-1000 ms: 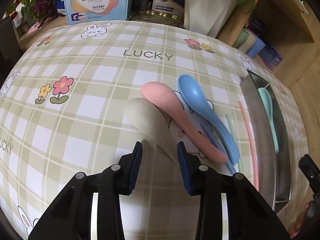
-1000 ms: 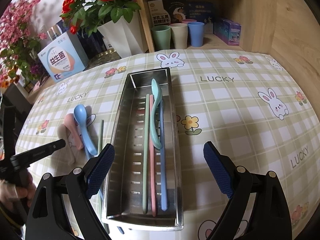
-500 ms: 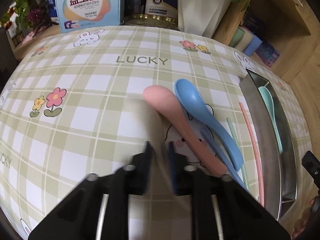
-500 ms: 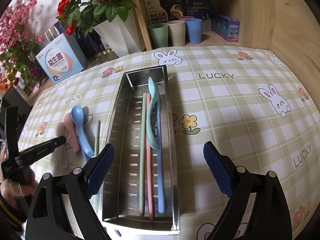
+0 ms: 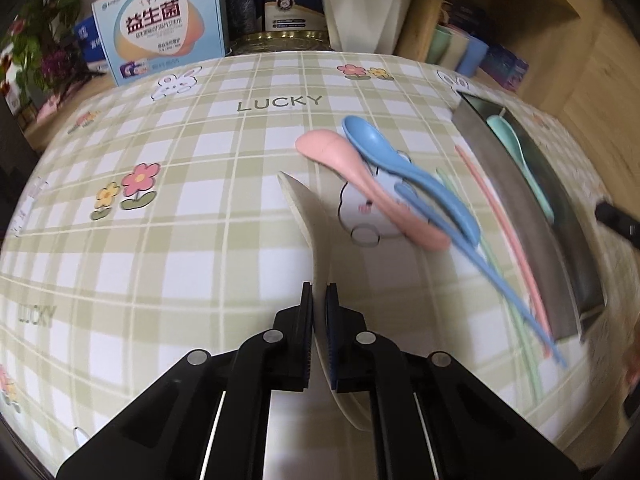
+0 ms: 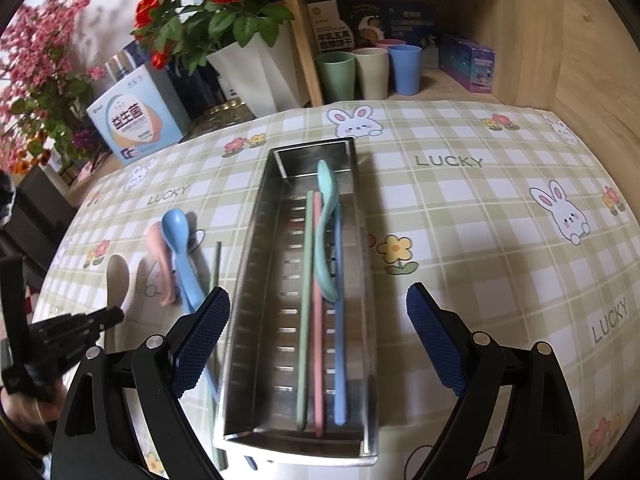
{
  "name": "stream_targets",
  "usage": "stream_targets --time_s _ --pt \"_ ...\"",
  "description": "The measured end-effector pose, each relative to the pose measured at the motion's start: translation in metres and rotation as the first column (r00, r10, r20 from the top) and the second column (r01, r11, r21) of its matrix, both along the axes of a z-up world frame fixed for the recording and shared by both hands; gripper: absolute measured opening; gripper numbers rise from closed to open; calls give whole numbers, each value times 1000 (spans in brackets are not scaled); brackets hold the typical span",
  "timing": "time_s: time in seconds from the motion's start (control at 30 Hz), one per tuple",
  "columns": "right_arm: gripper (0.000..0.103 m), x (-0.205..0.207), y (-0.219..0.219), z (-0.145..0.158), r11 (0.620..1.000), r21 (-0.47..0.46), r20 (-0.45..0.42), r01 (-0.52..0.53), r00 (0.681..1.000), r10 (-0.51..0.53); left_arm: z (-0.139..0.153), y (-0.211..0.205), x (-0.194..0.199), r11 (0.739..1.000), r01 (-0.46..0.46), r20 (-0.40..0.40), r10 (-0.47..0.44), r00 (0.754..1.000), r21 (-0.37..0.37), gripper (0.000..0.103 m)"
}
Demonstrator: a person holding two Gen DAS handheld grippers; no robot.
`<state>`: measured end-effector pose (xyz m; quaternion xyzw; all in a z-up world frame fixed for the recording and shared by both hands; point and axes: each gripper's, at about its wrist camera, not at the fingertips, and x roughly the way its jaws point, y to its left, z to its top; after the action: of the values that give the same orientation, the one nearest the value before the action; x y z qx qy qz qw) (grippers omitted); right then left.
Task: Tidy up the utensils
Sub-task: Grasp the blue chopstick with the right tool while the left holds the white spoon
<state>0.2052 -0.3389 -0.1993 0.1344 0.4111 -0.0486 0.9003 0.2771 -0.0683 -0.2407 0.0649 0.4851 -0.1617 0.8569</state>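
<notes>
Left gripper [image 5: 319, 300] is clamped on the handle of the beige spoon [image 5: 308, 216]; pads pinch it edge-on, bowl tipped up and pointing away over the checked tablecloth [image 5: 168, 208]. From the right wrist view the same spoon [image 6: 117, 276] looks clear of the cloth or barely touching, hard to tell which. Judgement: light, stiff plastic, smooth and a bit slippery, not fragile. The grip sits toward the handle end, so the bowl may swing or pivot between the pads; a hold nearer mid-handle would be steadier. Just right of it, the pink spoon [image 5: 360, 184] and blue spoon [image 5: 404, 168] lie overlapping on the cloth, with loose chopsticks, blue [image 5: 480, 256], green [image 5: 504, 280] and pink [image 5: 508, 236], between them and the steel tray [image 6: 256, 264]. All light and thin; the chopsticks lie flat, so a pinch at one end looks easiest. The tray holds a teal spoon [image 6: 326, 236] lying over three chopsticks, green, pink and blue, running lengthwise. Right gripper [image 6: 318, 340] hangs above the tray's near end with fingers spread wide to either side, holding nothing and touching nothing visible.
</notes>
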Motion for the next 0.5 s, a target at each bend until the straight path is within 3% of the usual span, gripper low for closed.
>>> stream_targets --time_s 0.23,0.27,0.3,0.4,0.5 --pt "87 1 27 5 996 -47 -5 -73 997 73 -6 21 -19 1000 -17 -14 17 1000 -17 6" --pt "84 2 31 6 995 -53 -6 -85 996 85 -6 23 -20 1000 -13 -14 13 1000 -20 6" --pt "75 2 36 6 993 -60 -12 -101 995 101 -6 25 -21 1000 -8 -13 8 1000 -21 7" --pt "71 5 51 4 987 -70 -29 -144 989 142 -7 32 -24 999 2 -6 -2 1000 -32 7" --pt "60 6 68 2 977 -85 -49 -195 980 192 -8 41 -24 998 0 -13 0 1000 -64 7"
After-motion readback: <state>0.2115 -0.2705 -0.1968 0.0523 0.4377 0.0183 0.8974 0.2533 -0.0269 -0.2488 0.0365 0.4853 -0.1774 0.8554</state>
